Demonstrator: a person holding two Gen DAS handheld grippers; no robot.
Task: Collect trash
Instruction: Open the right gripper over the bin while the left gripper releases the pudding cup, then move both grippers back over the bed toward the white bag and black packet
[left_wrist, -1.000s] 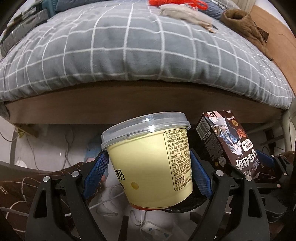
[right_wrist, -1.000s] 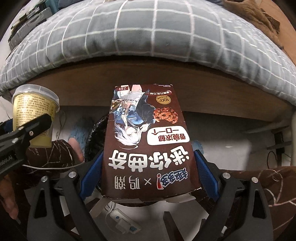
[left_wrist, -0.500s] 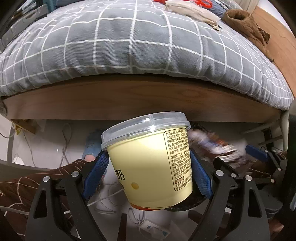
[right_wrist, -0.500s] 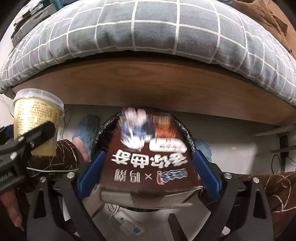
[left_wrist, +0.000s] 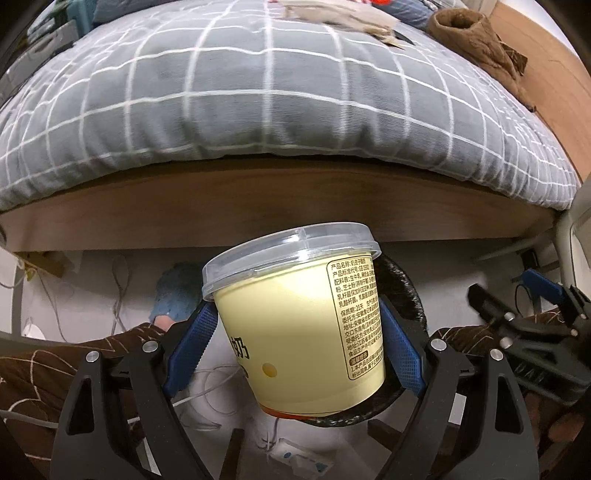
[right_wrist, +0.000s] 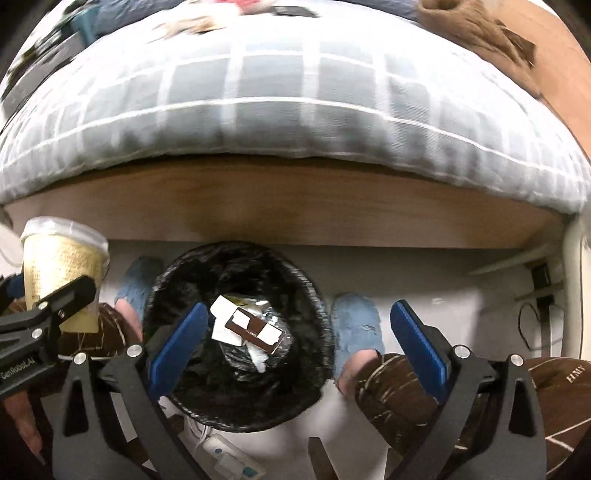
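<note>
Brown box (right_wrist: 255, 328) now dropped into black-lined bin (right_wrist: 236, 406); right gripper (right_wrist: 295, 339) spread open, emptied. Yellow cup (left_wrist: 299, 325) still clamped in left gripper (left_wrist: 295, 347).

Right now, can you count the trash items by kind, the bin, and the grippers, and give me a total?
Yellow cups: 1, the cup gripped by the left gripper.
Brown boxes: 1, the box lying in the bin.
Trash bins: 1, the bin with a black liner.
Grippers: 2, left and the open right gripper.
Total: 5.
</note>
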